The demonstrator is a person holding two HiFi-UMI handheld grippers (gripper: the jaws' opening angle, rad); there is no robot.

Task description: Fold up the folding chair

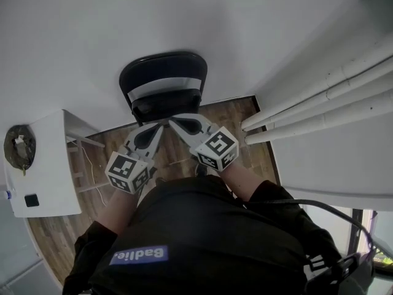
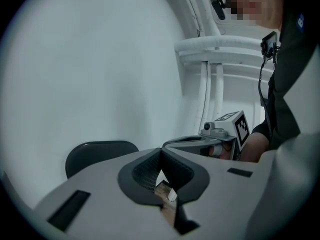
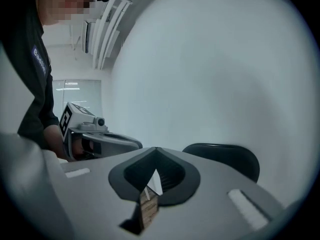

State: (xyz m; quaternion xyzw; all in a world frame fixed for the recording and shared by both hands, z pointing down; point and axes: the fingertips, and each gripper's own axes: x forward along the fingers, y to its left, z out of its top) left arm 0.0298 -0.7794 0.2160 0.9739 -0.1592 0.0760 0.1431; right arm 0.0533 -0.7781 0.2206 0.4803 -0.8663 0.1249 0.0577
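Head view: folding chair (image 1: 163,85) against the white wall (image 1: 73,29) blocks upper centre. White table (image 1: 46,165) fills the left edge. White pipes (image 1: 319,100) bar the right. Free wood floor (image 1: 233,112): a narrow strip right of the chair. Left gripper (image 1: 161,126) and right gripper (image 1: 173,121) tips almost meet, so there is no passage between.

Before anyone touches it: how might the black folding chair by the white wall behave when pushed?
The black folding chair looks stiff, its back hard and moulded, so it probably won't flex. Its thin build suggests lightness. Standing by the white wall, it may tip if pushed high.
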